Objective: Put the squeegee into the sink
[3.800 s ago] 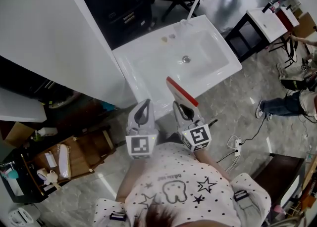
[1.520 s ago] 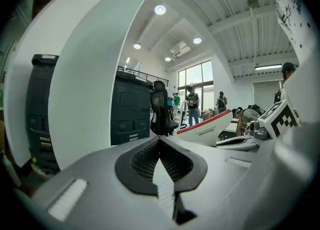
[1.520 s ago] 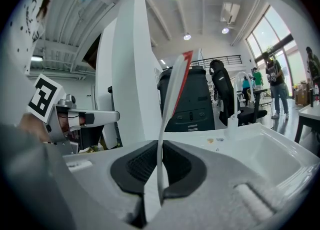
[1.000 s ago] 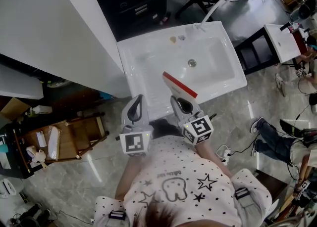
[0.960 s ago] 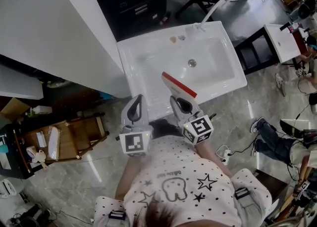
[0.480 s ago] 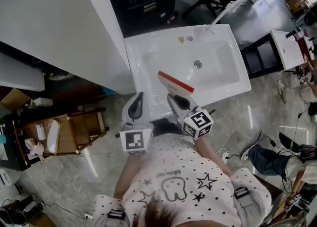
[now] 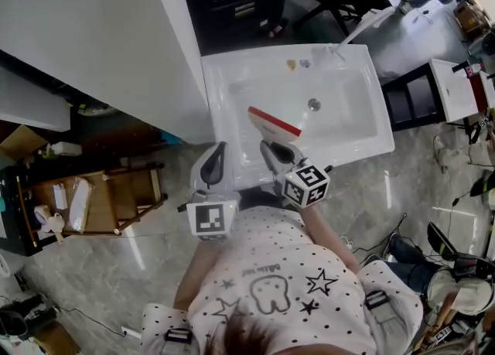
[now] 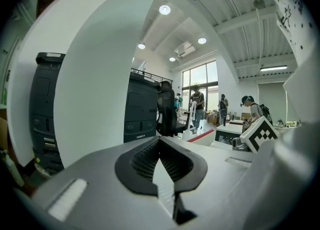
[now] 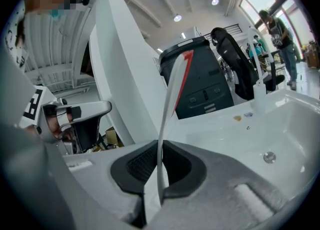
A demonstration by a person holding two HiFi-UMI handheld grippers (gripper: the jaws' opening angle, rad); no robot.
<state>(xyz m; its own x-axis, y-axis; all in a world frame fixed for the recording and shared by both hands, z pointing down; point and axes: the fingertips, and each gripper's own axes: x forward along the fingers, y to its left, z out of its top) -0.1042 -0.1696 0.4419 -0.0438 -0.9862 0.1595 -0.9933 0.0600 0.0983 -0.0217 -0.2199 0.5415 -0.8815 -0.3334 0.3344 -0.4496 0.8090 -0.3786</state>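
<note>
White, red-edged squeegee — tilted above the white sink, near side

White squeegee with a red edge; white sink. White shirt, black stars and dots.

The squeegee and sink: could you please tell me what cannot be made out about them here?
- Handle of the squeegee: head view, covered by the right gripper shut on it.
- Its blade face: right gripper view shows only the thin edge.
- Small yellowish thing on the back rim of the sink: head view, too small to name.
</note>
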